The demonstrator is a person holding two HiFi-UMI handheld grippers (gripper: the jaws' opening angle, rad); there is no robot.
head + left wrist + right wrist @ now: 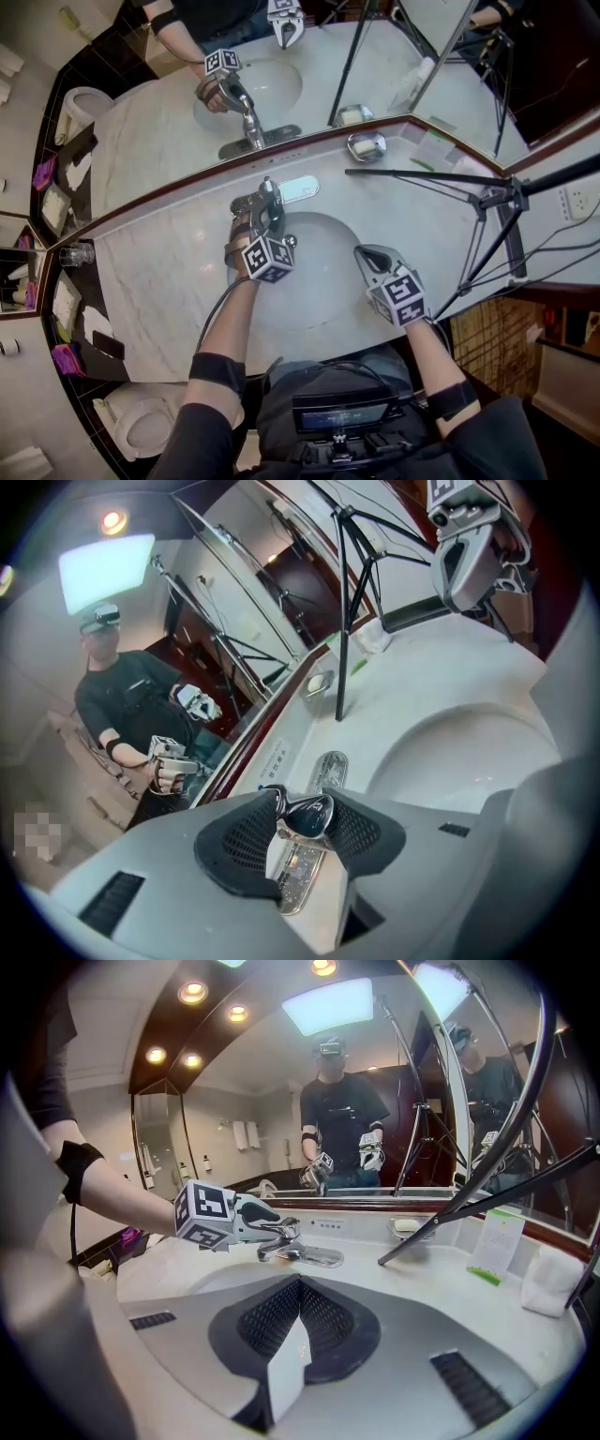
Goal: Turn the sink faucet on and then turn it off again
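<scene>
head view: your left gripper [268, 216] reaches forward over the back rim of the sink [323, 281], with its tips at the faucet [266, 195] in the middle of the marble counter [159, 272], just in front of the mirror [178, 131]. your right gripper [367, 255] hangs over the right side of the bowl, well apart from the faucet and touching nothing. a soap dish [366, 145] sits behind and to the right, and a tripod [487, 202] stands at the counter's right end.

left gripper view: the two dark pads sit on either side of the chrome faucet handle [315, 810] and press against it, so the left gripper [302, 823] grips the handle at a middling width. the faucet's shiny base plate [329, 765] runs on beyond the jaws, flat on the counter. the white bowl [469, 752] curves away to the right. your right gripper [469, 555] shows at the top right, above the bowl.

right gripper view: the right gripper [298, 1309] has its pads pressed together with nothing between them. beyond it, across the bowl, the left gripper [270, 1223] with its marker cube [206, 1215] is on top of the faucet [305, 1254]. whether water is running, i cannot tell.
</scene>
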